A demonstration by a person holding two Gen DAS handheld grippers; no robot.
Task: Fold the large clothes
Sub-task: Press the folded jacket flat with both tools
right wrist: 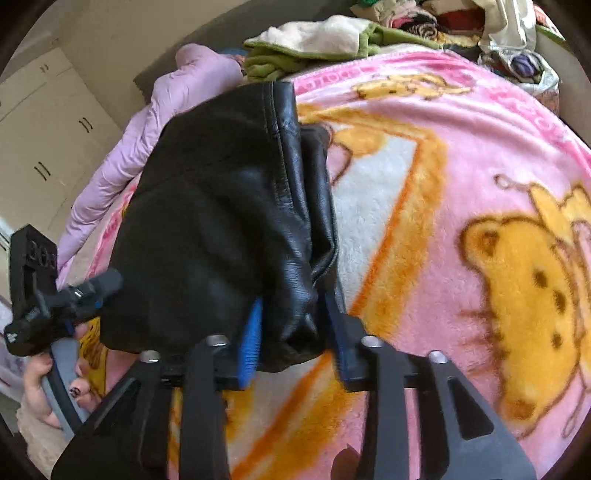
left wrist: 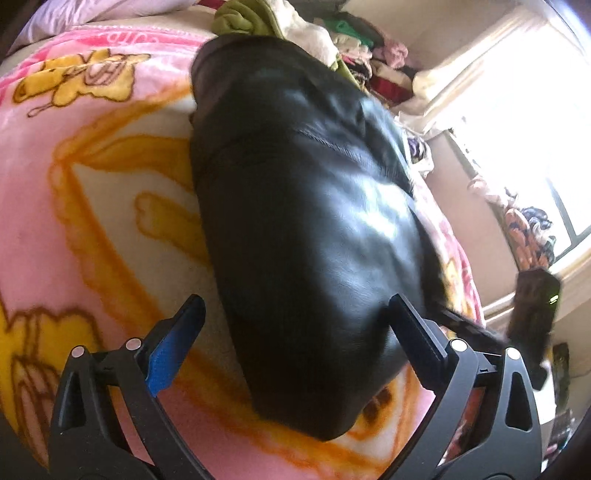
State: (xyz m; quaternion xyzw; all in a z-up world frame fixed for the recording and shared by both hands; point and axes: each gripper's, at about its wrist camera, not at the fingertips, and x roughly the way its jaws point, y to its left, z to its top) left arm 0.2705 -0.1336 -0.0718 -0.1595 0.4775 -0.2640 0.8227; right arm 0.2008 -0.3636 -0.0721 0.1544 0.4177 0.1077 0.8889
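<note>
A black leather jacket lies folded into a long bundle on a pink blanket printed with yellow bears. My left gripper hovers over the jacket's near end, jaws spread wide, its pads touching nothing. In the right wrist view the jacket runs away from me, and my right gripper has its blue pads on either side of a bunched leather edge that fills the gap between them. The left gripper shows at the left edge, held by a hand.
A heap of mixed clothes and a green garment lie at the far end of the bed. A lilac quilt lies along the jacket's left. Wardrobe doors stand beyond. A bright window is to the right.
</note>
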